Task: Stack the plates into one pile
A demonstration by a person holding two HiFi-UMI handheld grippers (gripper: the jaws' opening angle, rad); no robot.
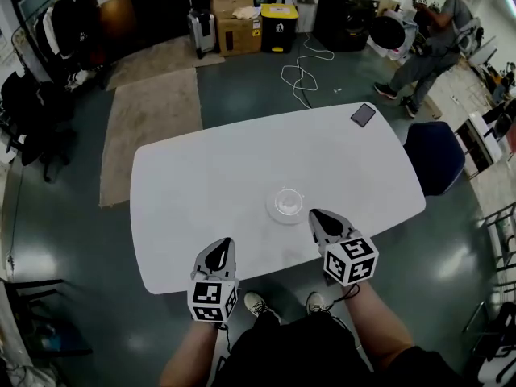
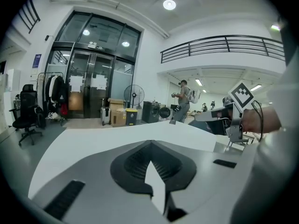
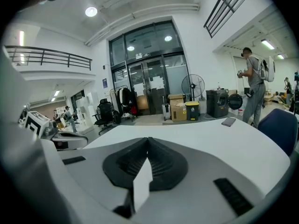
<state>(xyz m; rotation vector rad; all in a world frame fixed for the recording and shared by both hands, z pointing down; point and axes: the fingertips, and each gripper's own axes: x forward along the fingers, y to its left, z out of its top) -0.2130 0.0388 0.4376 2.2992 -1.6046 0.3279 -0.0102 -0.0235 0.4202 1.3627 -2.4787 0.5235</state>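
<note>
A small pile of clear plates point(image 1: 287, 203) rests near the front middle of the white table point(image 1: 210, 184) in the head view. My left gripper point(image 1: 217, 257) hovers at the table's front edge, left of the pile, jaws shut and empty. My right gripper point(image 1: 324, 221) hangs just right of and nearer than the pile, also shut with nothing held. Each gripper view looks over its own closed jaws, the left gripper point(image 2: 150, 158) and the right gripper point(image 3: 148, 155), across the bare tabletop; the plates are hidden from both. The right gripper's marker cube point(image 2: 242, 94) shows in the left gripper view.
A dark phone point(image 1: 363, 114) lies at the table's far right corner. A blue chair point(image 1: 435, 156) stands by the right end. A person point(image 1: 431, 47) stands at the far right. Boxes point(image 1: 234, 14) and a yellow bin point(image 1: 279, 27) sit by the back wall; a rug point(image 1: 153, 127) lies left.
</note>
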